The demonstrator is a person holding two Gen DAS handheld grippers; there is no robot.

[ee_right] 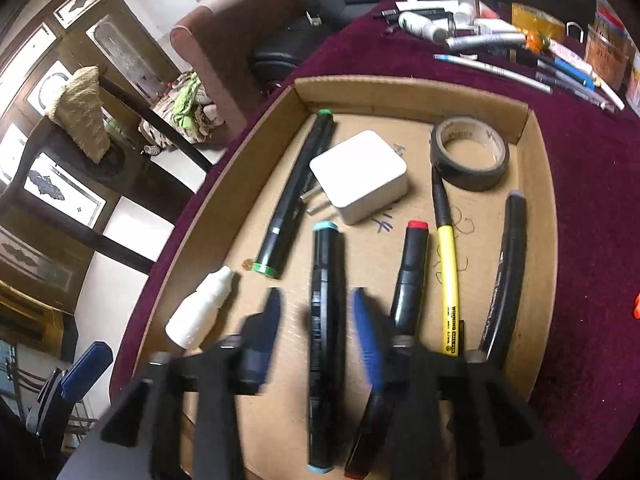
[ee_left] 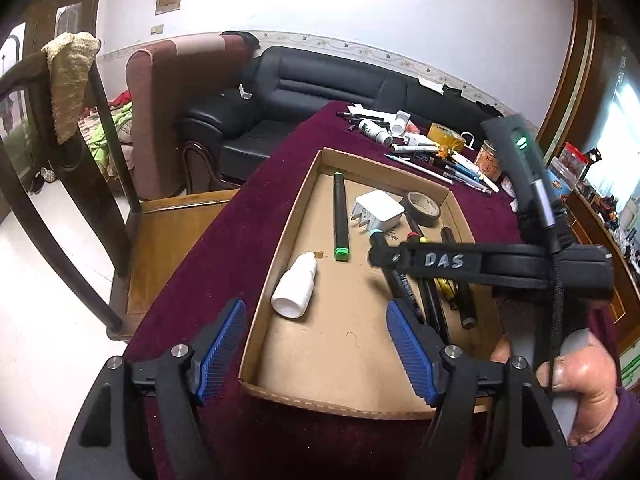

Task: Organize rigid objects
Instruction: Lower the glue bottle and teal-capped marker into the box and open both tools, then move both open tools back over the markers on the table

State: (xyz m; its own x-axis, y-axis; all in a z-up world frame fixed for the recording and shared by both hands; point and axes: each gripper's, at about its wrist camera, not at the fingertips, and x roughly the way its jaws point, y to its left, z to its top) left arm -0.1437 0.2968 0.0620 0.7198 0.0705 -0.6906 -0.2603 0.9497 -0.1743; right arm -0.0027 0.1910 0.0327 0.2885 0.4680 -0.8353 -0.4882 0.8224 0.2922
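A shallow cardboard tray (ee_left: 280, 236) (ee_right: 536, 168) lies on the maroon tablecloth. In it are a green-capped marker (ee_right: 294, 192), a white charger block (ee_right: 360, 176), a black tape roll (ee_right: 470, 152), a white dropper bottle (ee_right: 200, 308), a teal-capped marker (ee_right: 325, 320), a red-capped marker (ee_right: 408, 276), a yellow pen (ee_right: 448, 280) and a black pen (ee_right: 506, 272). My right gripper (ee_right: 316, 304) is open over the tray, its fingers either side of the teal-capped marker, not touching it. My left gripper (ee_left: 316, 320) is open and empty above the tray's near end, by the bottle (ee_left: 296, 286).
Several loose pens, small bottles, a clear tape roll (ee_left: 446, 136) and a tin (ee_left: 488, 160) lie at the table's far right. A wooden chair (ee_left: 80, 168) stands at left, and a black sofa (ee_left: 320, 80) beyond the table.
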